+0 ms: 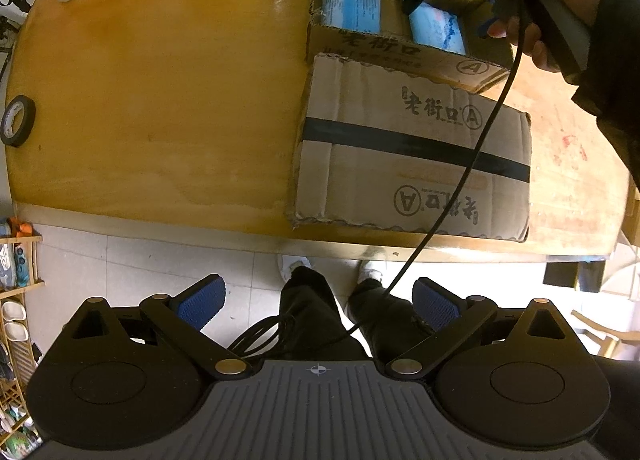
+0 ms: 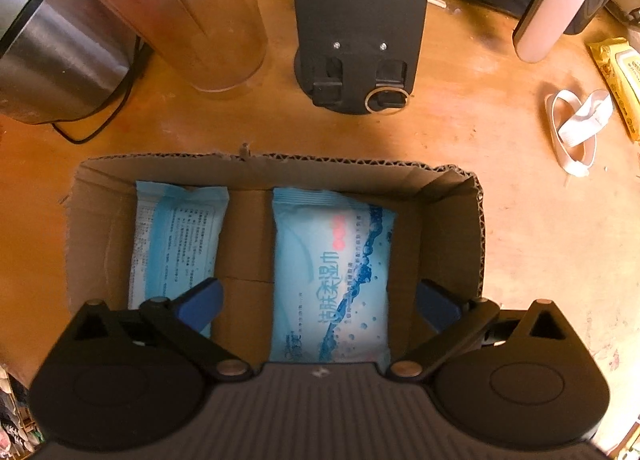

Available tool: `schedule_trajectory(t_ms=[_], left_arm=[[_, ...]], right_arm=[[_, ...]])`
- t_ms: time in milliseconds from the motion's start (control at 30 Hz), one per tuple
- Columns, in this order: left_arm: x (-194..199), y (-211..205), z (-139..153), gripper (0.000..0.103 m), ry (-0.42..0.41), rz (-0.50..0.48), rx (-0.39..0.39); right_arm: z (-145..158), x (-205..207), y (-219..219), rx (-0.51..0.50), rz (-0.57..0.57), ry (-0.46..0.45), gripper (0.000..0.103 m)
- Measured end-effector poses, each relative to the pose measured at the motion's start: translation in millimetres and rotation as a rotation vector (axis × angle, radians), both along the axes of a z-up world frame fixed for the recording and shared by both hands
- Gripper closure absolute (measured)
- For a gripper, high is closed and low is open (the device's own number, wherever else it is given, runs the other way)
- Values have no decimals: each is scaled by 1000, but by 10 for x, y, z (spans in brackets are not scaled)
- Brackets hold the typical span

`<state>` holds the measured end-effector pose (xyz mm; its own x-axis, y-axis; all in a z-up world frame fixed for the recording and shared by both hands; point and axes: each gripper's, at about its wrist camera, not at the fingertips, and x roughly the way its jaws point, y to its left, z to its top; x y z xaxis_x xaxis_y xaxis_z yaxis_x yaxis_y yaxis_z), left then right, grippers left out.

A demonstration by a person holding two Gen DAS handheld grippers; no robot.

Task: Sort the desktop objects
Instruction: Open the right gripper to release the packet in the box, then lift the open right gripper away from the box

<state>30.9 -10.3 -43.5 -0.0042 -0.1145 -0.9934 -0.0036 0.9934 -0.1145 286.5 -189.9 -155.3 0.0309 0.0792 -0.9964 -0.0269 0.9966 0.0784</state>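
Spread wide and empty, the right gripper (image 2: 318,302) was held over the open cardboard box (image 2: 452,180) near the bench's far edge, a blue wet-wipe pack (image 2: 332,268) lying flat beneath its fingers (image 2: 202,300) beside a second pack (image 2: 176,236). Placing was judged complete; next, a remaining item such as the tape roll (image 1: 18,120) at the left edge would need fetching. The left gripper (image 1: 318,308) was likewise spread, empty. "DAS" was read on the right gripper, a circled "A" on the box flap (image 1: 416,156).
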Motion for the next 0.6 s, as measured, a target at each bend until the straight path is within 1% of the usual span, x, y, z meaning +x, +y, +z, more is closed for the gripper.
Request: schedule_trajectory(t_ms=[133, 600], left_arm=[[1, -25, 9, 0, -3, -4, 1], [12, -81, 55, 0, -19, -2, -3]], right_arm=[[35, 31, -6, 9, 7, -11, 0], [384, -21, -120, 13, -9, -29, 0]])
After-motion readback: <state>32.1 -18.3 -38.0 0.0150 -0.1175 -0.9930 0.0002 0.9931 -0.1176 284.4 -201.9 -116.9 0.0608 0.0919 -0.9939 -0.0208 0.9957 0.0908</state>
